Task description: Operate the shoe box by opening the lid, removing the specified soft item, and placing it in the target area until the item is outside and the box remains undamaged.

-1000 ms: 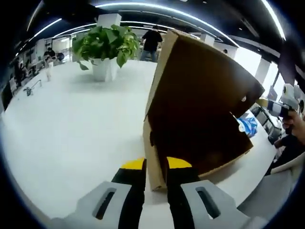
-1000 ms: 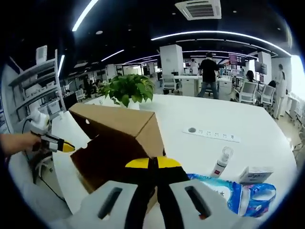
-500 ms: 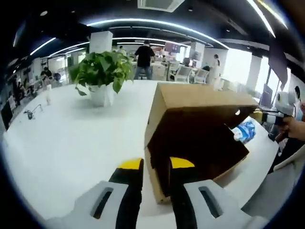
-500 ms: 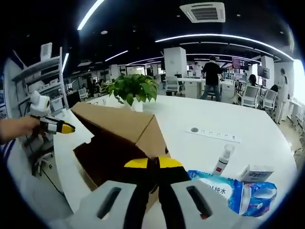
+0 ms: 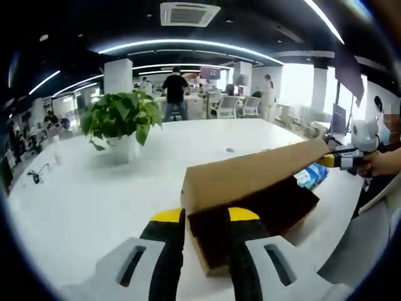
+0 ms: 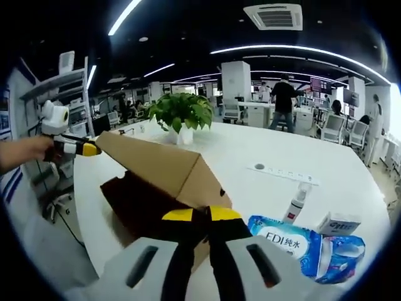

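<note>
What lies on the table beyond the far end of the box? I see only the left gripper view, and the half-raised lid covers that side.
Observer: In the right gripper view a white spray bottle stands next to a blue pack.
Operator: Is anything else near them?
Observer: Yes, a small white carton lies beside the pack.
Operator: What do the right jaws hold?
Observer: The right gripper looks shut on a corner of the shoe box.

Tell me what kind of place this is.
Likely an open-plan office. A long white table with a built-in socket strip, desks and office chairs behind with people at them, strip lights and a ceiling air vent overhead, and a potted plant on the table.
</note>
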`<state>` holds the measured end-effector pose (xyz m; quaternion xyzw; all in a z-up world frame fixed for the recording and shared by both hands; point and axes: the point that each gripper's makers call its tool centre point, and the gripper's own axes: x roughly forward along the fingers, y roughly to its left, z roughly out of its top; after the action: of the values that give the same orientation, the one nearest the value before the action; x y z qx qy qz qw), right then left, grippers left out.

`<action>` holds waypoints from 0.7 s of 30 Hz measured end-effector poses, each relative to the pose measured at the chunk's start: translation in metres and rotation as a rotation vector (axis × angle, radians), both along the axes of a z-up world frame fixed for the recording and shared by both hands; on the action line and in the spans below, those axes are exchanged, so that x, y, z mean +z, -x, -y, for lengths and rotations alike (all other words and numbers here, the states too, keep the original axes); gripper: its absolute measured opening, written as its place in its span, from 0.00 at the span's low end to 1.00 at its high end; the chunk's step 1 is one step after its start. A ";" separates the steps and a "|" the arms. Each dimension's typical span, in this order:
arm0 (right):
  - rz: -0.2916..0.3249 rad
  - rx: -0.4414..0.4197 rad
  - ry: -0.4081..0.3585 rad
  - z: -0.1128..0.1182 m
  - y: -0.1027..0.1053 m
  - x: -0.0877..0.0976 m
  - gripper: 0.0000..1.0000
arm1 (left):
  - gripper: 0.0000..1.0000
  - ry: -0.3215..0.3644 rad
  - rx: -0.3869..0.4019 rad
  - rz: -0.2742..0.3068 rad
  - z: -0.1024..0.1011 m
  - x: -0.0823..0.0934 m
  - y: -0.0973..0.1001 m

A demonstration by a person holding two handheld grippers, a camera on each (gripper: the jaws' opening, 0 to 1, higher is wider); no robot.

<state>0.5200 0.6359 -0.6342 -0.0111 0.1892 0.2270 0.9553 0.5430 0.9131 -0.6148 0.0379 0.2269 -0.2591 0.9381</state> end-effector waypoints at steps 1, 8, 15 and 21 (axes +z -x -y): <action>0.001 0.004 0.003 -0.001 0.001 -0.001 0.06 | 0.22 -0.003 -0.010 -0.003 0.001 -0.002 0.002; 0.001 0.048 0.034 -0.007 0.013 -0.009 0.10 | 0.25 -0.028 -0.038 -0.027 0.004 -0.012 0.012; 0.002 0.097 0.077 -0.012 0.023 -0.021 0.15 | 0.28 -0.051 -0.062 -0.056 0.004 -0.026 0.023; 0.004 0.139 0.104 -0.015 0.031 -0.027 0.18 | 0.29 -0.050 -0.074 -0.081 0.003 -0.036 0.027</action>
<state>0.4890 0.6508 -0.6611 -0.0740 0.1976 0.2825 0.9358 0.5155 0.9102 -0.6506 0.0594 0.2696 -0.2893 0.9165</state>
